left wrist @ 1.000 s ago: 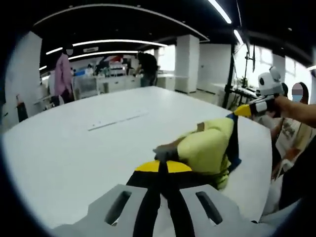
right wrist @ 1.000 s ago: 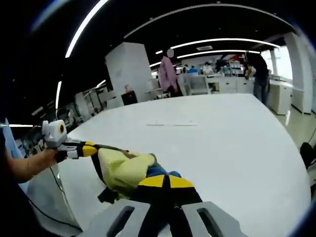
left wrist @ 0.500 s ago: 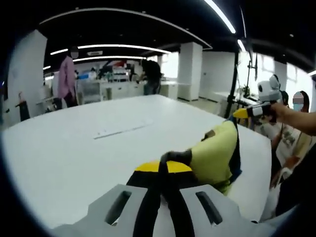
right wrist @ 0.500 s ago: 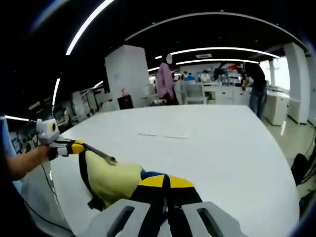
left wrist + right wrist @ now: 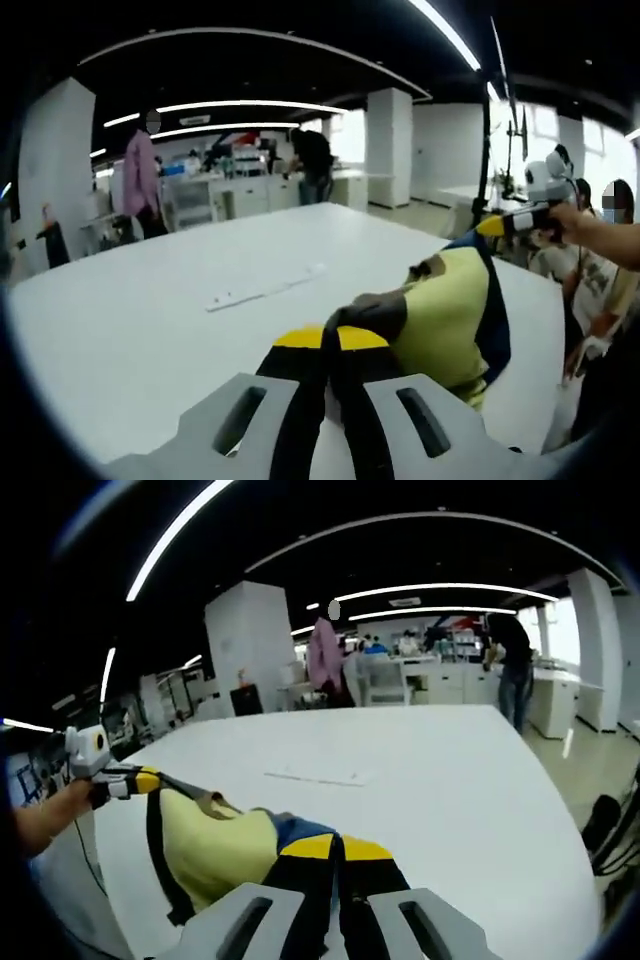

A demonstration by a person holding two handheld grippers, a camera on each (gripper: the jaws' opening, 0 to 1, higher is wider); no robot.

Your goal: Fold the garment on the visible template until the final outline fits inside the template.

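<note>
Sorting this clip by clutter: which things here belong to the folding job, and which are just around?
Job:
yellow garment, stretched between both grippers
left gripper, shut on the garment
right gripper, shut on the garment
white table

Just around:
flat white strip on the table
people standing at far benches

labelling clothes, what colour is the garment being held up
Pale yellow garment with dark navy trim and a bit of blue; clearest in the left gripper view.

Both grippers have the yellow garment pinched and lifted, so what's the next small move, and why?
Probably lower it flat onto the white table. The left gripper and right gripper each pinch an end of the yellow garment, which hangs stretched between them above the table, so no fold can be set yet.
</note>
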